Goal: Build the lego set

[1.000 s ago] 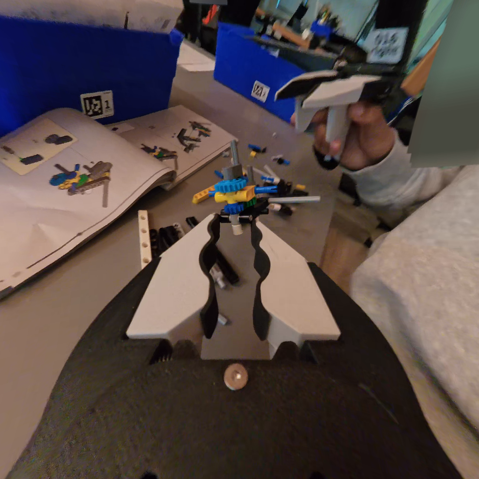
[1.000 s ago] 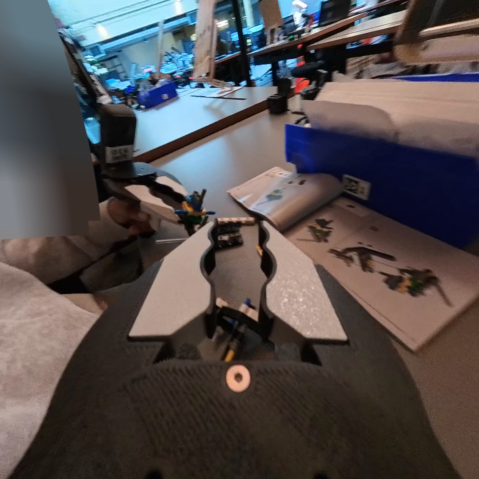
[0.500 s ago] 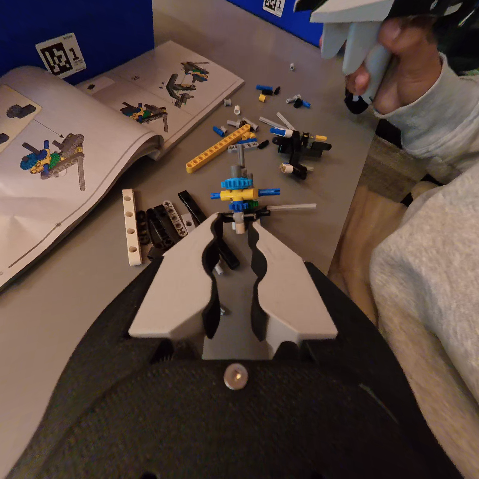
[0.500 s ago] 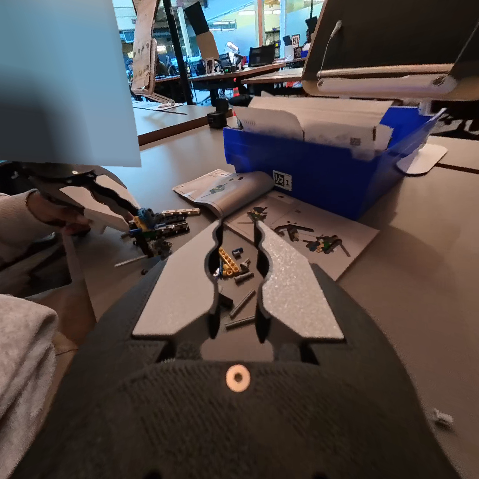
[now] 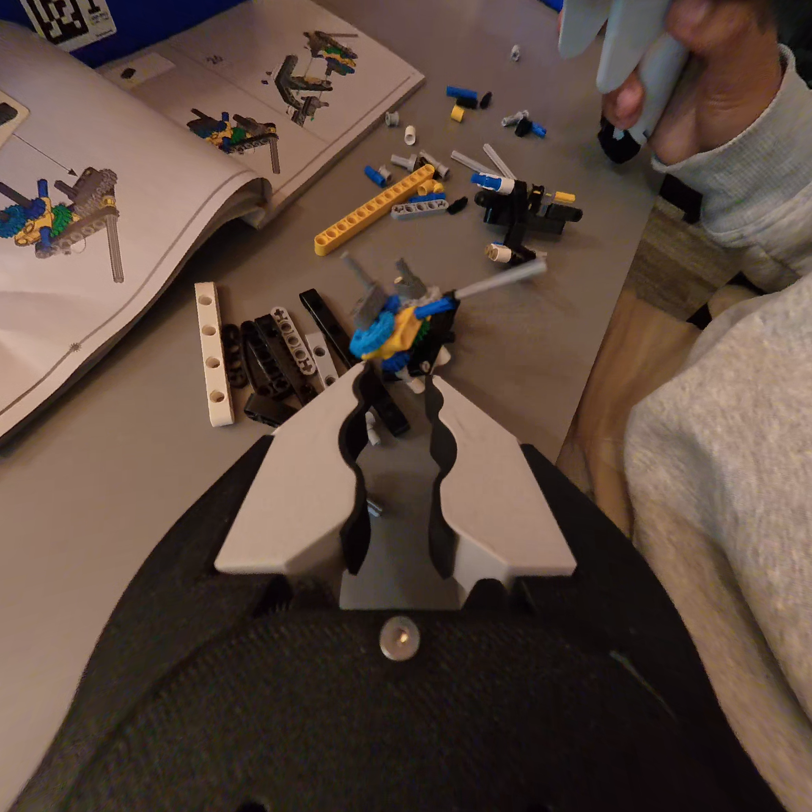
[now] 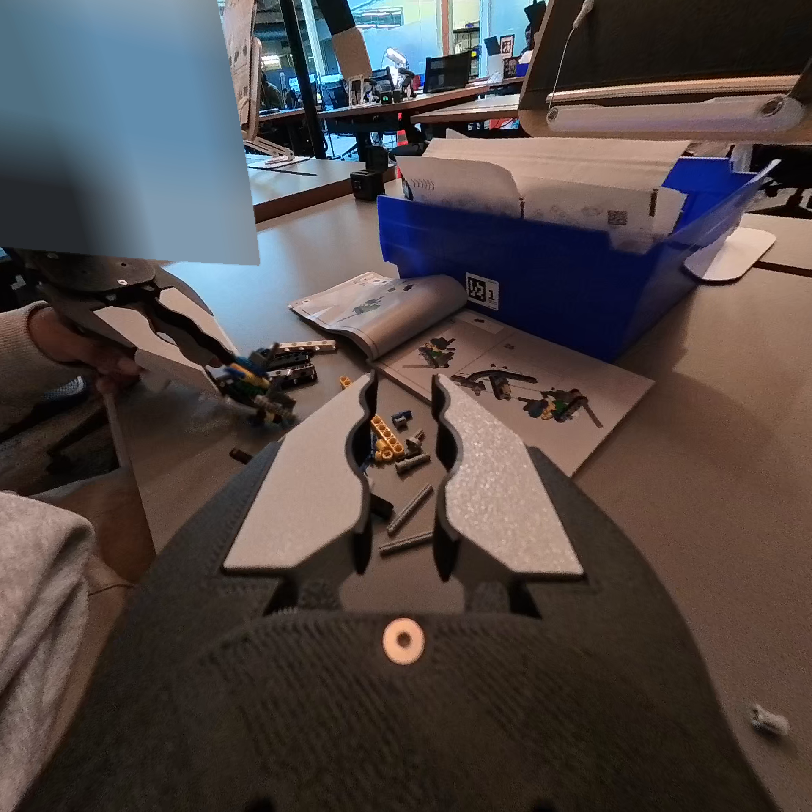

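Note:
My left gripper (image 5: 397,373) is shut on a small lego assembly (image 5: 400,325) of blue gears, yellow and black parts and grey axles, held tilted just above the table. It also shows in the right wrist view (image 6: 250,386), at the tip of the left gripper (image 6: 211,356). My right gripper (image 6: 404,382) is open and empty above loose pieces: a yellow beam (image 6: 386,433) and grey axles (image 6: 408,509). In the left wrist view the right gripper's handle (image 5: 637,66) is in a hand at the top right.
An open instruction booklet (image 5: 154,175) lies left of the parts, against a blue bin (image 6: 571,263). On the table are a yellow beam (image 5: 373,211), a black sub-assembly (image 5: 523,211), a white beam (image 5: 213,351) and black beams (image 5: 272,356). The table edge (image 5: 615,329) runs at the right. About 20 centimeters separates my left fingertips from my right.
My left gripper has come down toward the table and the assembly now tilts to the left. My right gripper has swung over the loose pieces near the booklet.

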Demonstrator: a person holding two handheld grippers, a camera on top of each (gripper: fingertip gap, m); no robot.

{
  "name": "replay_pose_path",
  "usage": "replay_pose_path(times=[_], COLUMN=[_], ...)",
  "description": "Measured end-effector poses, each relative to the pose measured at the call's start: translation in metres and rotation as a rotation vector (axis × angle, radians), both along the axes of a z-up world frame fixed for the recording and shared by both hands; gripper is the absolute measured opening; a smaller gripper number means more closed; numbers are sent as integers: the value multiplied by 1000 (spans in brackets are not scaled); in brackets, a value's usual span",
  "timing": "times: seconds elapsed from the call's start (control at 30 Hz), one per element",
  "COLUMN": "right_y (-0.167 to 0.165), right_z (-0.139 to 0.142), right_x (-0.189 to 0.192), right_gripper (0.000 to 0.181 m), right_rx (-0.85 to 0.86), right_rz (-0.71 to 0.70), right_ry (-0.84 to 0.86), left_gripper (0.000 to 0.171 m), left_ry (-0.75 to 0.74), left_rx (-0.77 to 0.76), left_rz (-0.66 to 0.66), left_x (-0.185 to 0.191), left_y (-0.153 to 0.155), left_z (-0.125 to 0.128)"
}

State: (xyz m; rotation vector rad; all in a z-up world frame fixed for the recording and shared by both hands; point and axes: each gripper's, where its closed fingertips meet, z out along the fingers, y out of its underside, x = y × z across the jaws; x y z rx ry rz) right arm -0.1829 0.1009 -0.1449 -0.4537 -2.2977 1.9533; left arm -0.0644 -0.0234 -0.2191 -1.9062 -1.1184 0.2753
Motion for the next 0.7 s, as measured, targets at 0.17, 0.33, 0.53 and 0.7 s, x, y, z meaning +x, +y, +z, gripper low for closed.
replay_pose_path(times=[0.17,0.33,0.53,0.7], right_y=[-5,-17,-24,-22], right_z=[2,7,1,0], right_x=[5,18,24,23], right_gripper=[24,26,25,24], right_rx=[-2,0,58,43], right_rz=[20,73,87,88], right_ry=[2,7,48,27], left_gripper=[22,24,35,38], left_ry=[-3,-2,-12,-14], left_rx=[9,3,9,10], left_rz=[1,-3,-13,-33], left_x=[0,0,2,5], left_y=[0,0,2,5], left_z=[0,0,-1,-1])
